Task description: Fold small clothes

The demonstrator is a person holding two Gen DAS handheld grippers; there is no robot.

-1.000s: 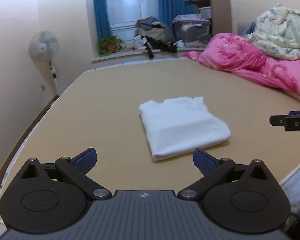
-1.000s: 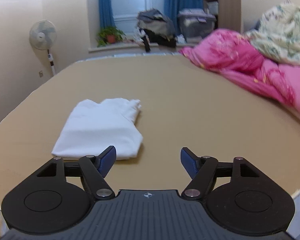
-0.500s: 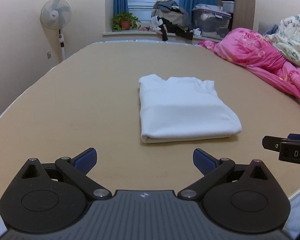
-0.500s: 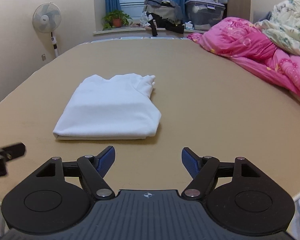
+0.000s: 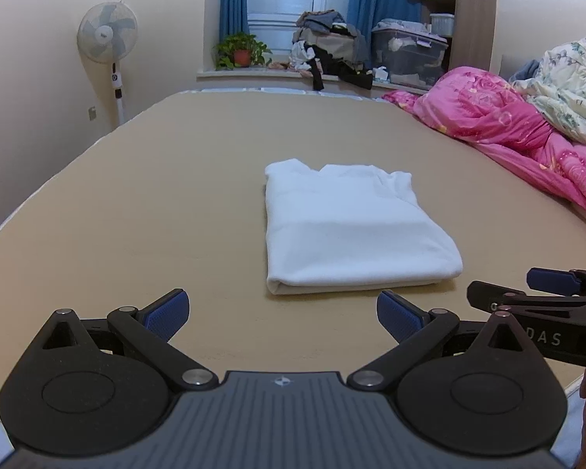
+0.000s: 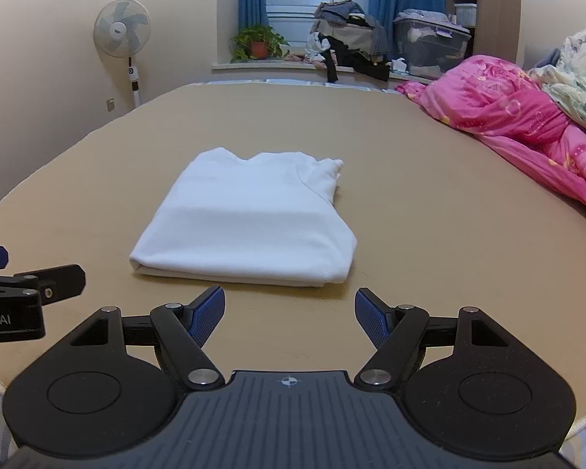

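A white garment (image 5: 351, 226) lies folded into a neat rectangle on the tan bed surface (image 5: 156, 195); it also shows in the right wrist view (image 6: 250, 219). My left gripper (image 5: 281, 312) is open and empty, held just short of the garment's near edge. My right gripper (image 6: 289, 312) is open and empty, also just short of that edge. The right gripper shows at the right edge of the left wrist view (image 5: 543, 297). The left gripper shows at the left edge of the right wrist view (image 6: 27, 285).
A pink quilt (image 5: 519, 136) and a floral blanket (image 5: 570, 86) are piled along the right side of the bed. A standing fan (image 5: 107, 39) is at the left wall. A potted plant (image 5: 242, 51), clothes and storage boxes (image 5: 406, 51) line the windowsill.
Both grippers have lowered and levelled toward the bed, squaring up with the folded garment. The garment has not moved. Each gripper has come into the other's view.
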